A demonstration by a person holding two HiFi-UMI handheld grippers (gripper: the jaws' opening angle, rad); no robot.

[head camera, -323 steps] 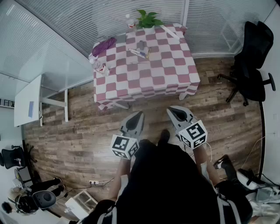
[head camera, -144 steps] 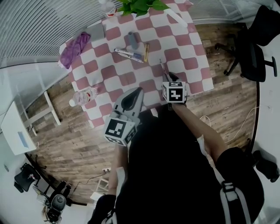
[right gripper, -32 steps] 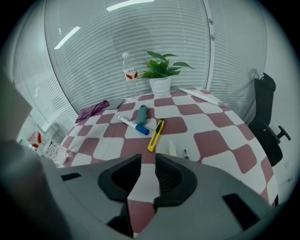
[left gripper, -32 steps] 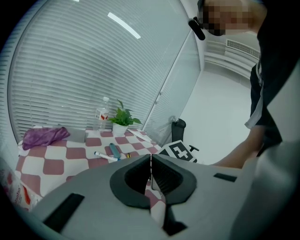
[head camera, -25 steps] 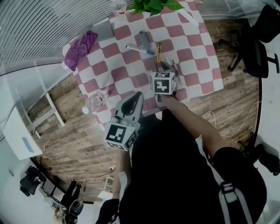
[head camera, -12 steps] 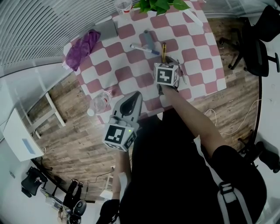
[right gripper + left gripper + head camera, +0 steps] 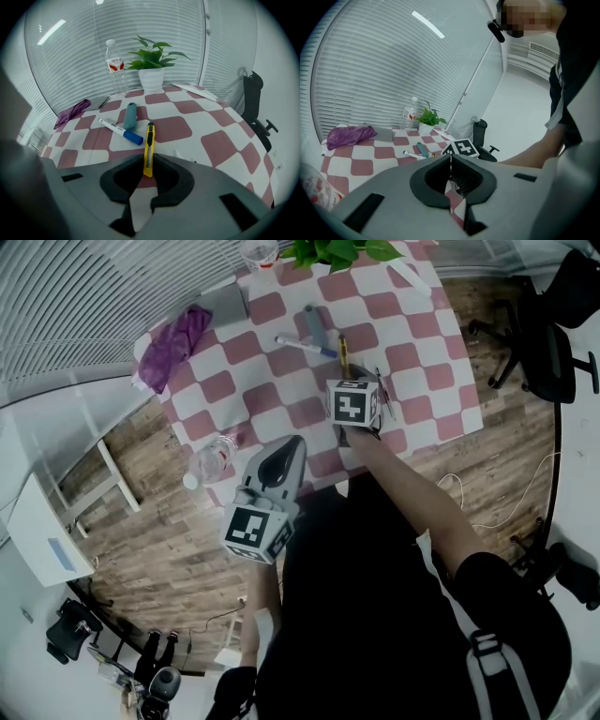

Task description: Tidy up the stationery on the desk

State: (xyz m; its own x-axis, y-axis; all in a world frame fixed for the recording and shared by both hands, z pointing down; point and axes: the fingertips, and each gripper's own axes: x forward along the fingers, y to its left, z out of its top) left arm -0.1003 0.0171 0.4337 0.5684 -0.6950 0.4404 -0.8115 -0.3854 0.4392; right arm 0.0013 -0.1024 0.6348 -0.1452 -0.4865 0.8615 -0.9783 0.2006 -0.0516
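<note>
Your right gripper [image 7: 149, 169] clenched on near end of yellow knife [image 7: 148, 143], centre frame, above checked table [image 7: 220, 140]. Marker [image 7: 117, 129] just left of knife. Your left gripper [image 7: 451, 161] closed, empty, off table's near edge.

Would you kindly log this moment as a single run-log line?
right gripper: shut on yellow utility knife | left gripper: shut, empty | marker: lying on table

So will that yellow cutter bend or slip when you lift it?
Probably stays stiff: the yellow cutter looks like a straight, hard bar. It may droop or swivel, since the right tongs pinch only its near end. Its flat sides likely stop rolling.
</note>
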